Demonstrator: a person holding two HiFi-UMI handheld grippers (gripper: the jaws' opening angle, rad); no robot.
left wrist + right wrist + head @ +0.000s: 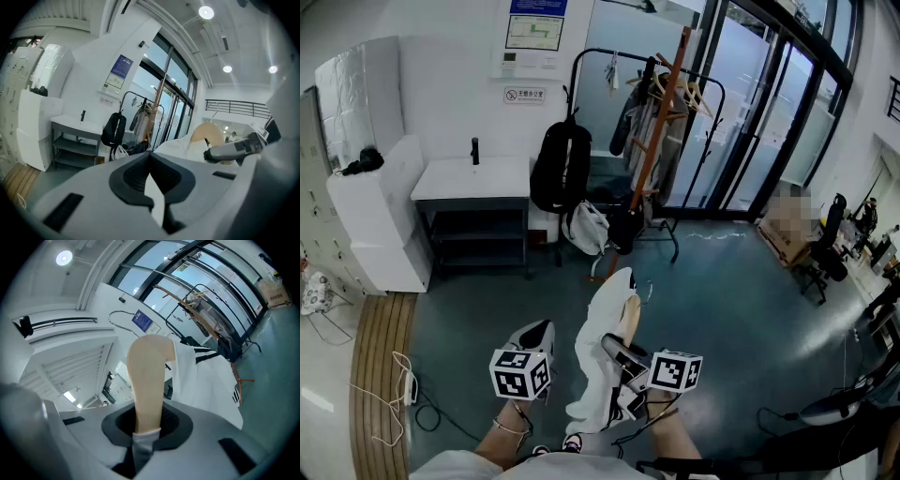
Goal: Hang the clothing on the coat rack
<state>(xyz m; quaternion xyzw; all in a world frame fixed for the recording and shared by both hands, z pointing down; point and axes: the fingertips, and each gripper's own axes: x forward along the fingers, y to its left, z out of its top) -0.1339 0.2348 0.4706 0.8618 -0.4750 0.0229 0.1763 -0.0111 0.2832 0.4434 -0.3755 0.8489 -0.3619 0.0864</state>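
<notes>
A white garment [592, 361] with black stripes [206, 376] hangs on a wooden hanger [628, 314]. My right gripper [619, 349] is shut on one arm of that hanger [145, 380], which stands up out of the jaws [146, 423]. My left gripper [534, 336] is a little left of the garment and apart from it. Its jaws [150, 154] meet at the tips with nothing between them. In the left gripper view the hanger [208, 136] shows at the right. The coat rack [661, 103], a brown wooden pole with pegs and hangers, stands ahead by the glass doors [157, 112].
A black backpack [561, 164] and other bags hang on a black metal rail round the rack. A white bag [586, 228] lies at its foot. A white table [473, 178] and cabinet [380, 216] stand at the left. Cables [403, 394] trail on the floor.
</notes>
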